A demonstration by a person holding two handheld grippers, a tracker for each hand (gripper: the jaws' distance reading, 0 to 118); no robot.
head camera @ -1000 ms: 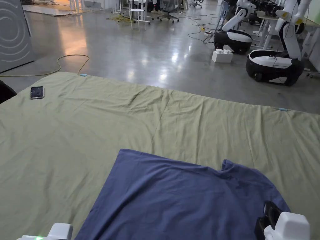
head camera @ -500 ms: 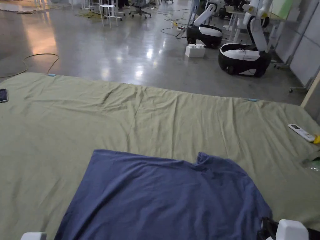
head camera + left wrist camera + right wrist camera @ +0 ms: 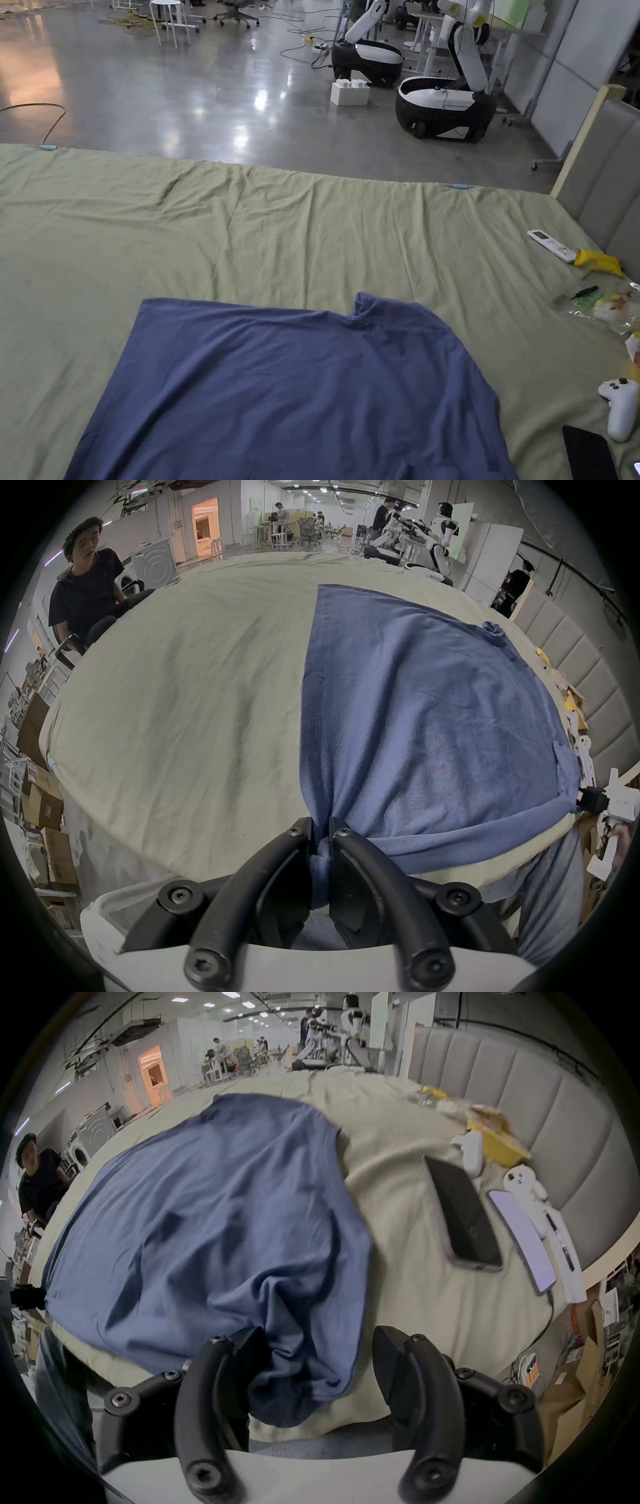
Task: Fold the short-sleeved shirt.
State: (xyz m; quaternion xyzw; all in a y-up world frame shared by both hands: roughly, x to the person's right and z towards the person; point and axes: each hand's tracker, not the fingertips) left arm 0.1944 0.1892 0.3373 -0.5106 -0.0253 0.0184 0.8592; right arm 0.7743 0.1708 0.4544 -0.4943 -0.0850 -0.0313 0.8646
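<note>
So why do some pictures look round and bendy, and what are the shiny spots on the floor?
Both gripper views use a fisheye lens, so the bed bulges inside a black ring. The right gripper view is a bit smeared around the shirt. In the head view, lights glare on the floor.

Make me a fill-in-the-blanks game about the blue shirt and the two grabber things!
1. The shirt lies on a sheet coloured ____.
2. The left gripper is ____ on the shirt's edge.
3. The right gripper has its jaws ____.
4. The white game controller lies to the ____ of the shirt in the head view.

Missing words: green; shut; open; right
</note>
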